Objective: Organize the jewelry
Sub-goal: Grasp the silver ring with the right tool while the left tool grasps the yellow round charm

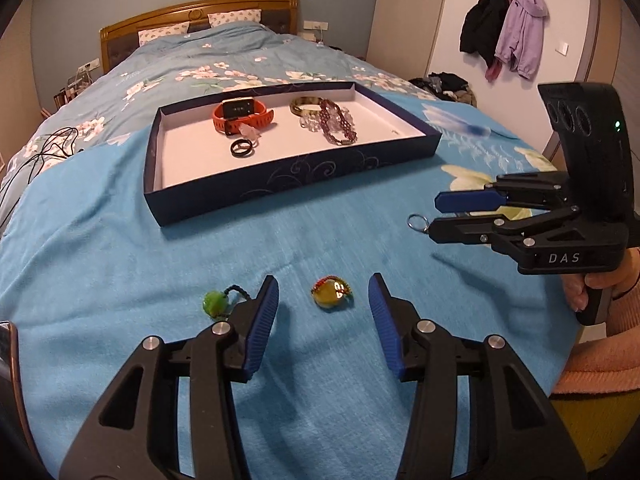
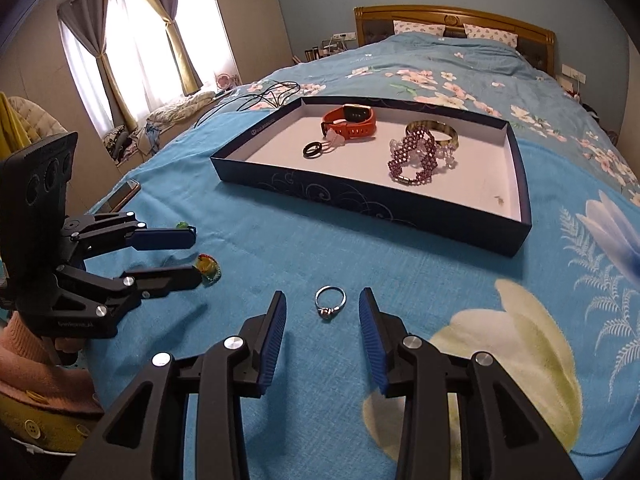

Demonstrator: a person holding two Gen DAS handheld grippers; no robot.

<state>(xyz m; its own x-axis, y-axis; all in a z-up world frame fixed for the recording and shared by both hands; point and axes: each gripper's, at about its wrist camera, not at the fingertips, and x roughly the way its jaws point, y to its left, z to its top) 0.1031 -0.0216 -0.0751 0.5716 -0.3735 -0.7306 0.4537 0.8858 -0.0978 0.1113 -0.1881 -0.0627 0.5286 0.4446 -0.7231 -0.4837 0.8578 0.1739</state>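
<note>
A dark blue tray [image 1: 280, 184] [image 2: 360, 200] lies on the bed and holds an orange watch [image 1: 240, 114] [image 2: 352, 120], a black ring [image 1: 241, 147] [image 2: 313, 149], a purple bead bracelet [image 1: 338, 122] [image 2: 414, 156] and a gold bangle [image 1: 305, 104] [image 2: 444, 130]. My left gripper [image 1: 323, 296] [image 2: 196, 254] is open around a yellow pendant [image 1: 331, 294] [image 2: 206, 266] lying on the blanket. A green bead charm [image 1: 214, 304] lies just left of it. My right gripper [image 2: 322, 308] [image 1: 434, 216] is open around a silver ring [image 2: 330, 302] [image 1: 418, 223] on the blanket.
The blue floral blanket [image 1: 120, 240] covers the bed. Black cables [image 1: 44, 148] [image 2: 260, 96] lie at the left of the bed. A phone [image 2: 122, 196] rests near the bed's edge. Jackets [image 1: 504, 28] hang on the wall.
</note>
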